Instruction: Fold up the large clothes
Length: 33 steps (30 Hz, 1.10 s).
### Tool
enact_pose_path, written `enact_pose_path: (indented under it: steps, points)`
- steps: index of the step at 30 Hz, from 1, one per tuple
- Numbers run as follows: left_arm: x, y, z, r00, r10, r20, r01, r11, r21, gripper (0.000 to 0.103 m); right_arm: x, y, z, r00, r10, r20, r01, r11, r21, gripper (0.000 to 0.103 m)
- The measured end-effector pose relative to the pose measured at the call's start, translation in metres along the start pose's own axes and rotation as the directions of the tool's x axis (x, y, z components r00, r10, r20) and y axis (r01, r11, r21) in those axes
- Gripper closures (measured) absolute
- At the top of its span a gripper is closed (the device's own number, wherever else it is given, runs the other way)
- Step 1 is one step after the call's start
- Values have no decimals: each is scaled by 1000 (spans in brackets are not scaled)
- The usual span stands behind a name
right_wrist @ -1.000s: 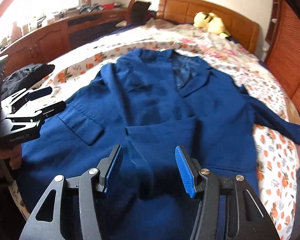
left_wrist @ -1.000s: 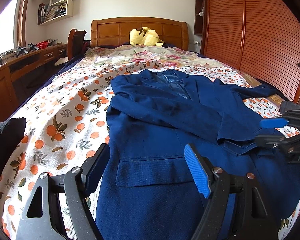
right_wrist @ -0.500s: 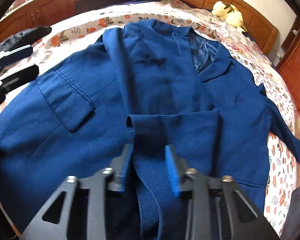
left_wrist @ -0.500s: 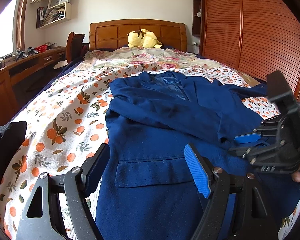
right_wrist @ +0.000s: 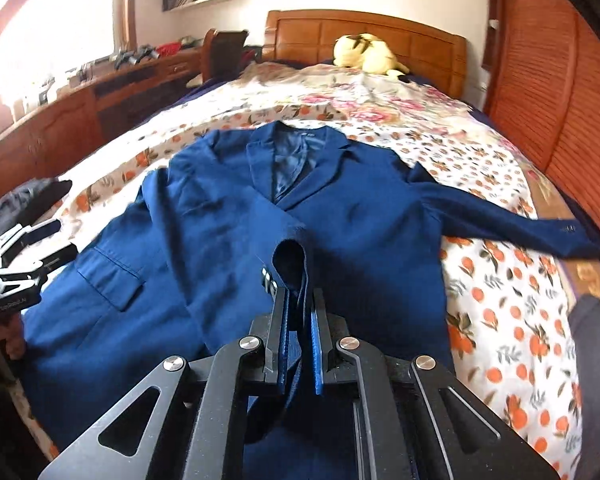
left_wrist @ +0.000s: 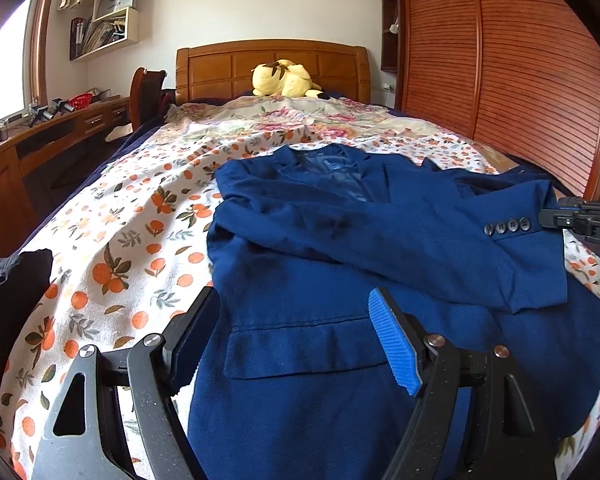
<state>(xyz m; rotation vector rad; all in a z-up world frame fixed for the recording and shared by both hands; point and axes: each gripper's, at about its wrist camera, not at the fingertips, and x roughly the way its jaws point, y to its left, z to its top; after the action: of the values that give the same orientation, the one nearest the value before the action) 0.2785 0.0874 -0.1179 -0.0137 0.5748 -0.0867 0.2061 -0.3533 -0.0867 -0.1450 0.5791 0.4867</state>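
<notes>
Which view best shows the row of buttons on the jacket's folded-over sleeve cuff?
The left wrist view: the cuff buttons lie side-on and sharp, by the right gripper. The right wrist view shows only their edges beside its shut jaws.

This is a bedroom in a home. A bed point(left_wrist: 112, 240) fills the middle of the frame, spread with an orange-print sheet, its carved wooden headboard point(left_wrist: 272, 68) at top centre with a yellow plush toy point(left_wrist: 284, 80) lying before it. Along the left edge runs a wooden desk point(left_wrist: 40, 140) under a bright window. Wall shelves point(left_wrist: 104, 28) with books and a paper bag hang at upper left. Slatted wooden wardrobe doors point(left_wrist: 500, 80) cover the right side.
</notes>
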Motion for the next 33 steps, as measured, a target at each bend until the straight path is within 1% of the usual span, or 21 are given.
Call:
enact_pose_path:
  steps: [5, 9, 15, 21, 27, 28, 30, 31, 32, 33]
  points:
    - [-12, -12, 10, 997, -64, 36, 64, 998, -3, 25, -22, -2, -9, 1000, -10, 18, 9, 1000, 29, 95]
    - [-14, -28, 18, 993, -102, 57, 101, 995, 10, 25, -25, -3, -13, 999, -36, -4, 36, 999, 14, 95]
    - [-4, -49, 26, 988, -142, 64, 142, 990, 11, 25, -36, -18, -7, 998, -55, -24, 56, 997, 60, 95]
    - [10, -65, 28, 987, -156, 45, 155, 988, 19, 25, -42, -28, -5, 995, -95, -37, 97, 994, 45, 94]
    - [20, -76, 25, 987, -160, 24, 159, 987, 36, 25, -33, -47, -4, 989, -144, -38, 146, 988, 54, 88]
    - [21, -77, 24, 987, -158, 22, 157, 987, 39, 25, -29, -52, -3, 987, -158, -40, 160, 985, 58, 84]
    - [22, -78, 23, 987, -157, 20, 156, 987, 42, 25, -21, -62, 0, 982, -181, -46, 184, 981, 60, 73]
    - [24, -78, 23, 988, -155, 18, 154, 987, 43, 25, -16, -68, 2, 980, -191, -52, 194, 979, 61, 62]
    - [25, -79, 22, 988, -154, 16, 153, 987, 43, 25, -11, -73, 4, 978, -199, -56, 202, 977, 62, 54]
    - [26, -79, 22, 988, -153, 13, 152, 987, 43, 25, -7, -78, 6, 977, -206, -60, 210, 976, 64, 52]
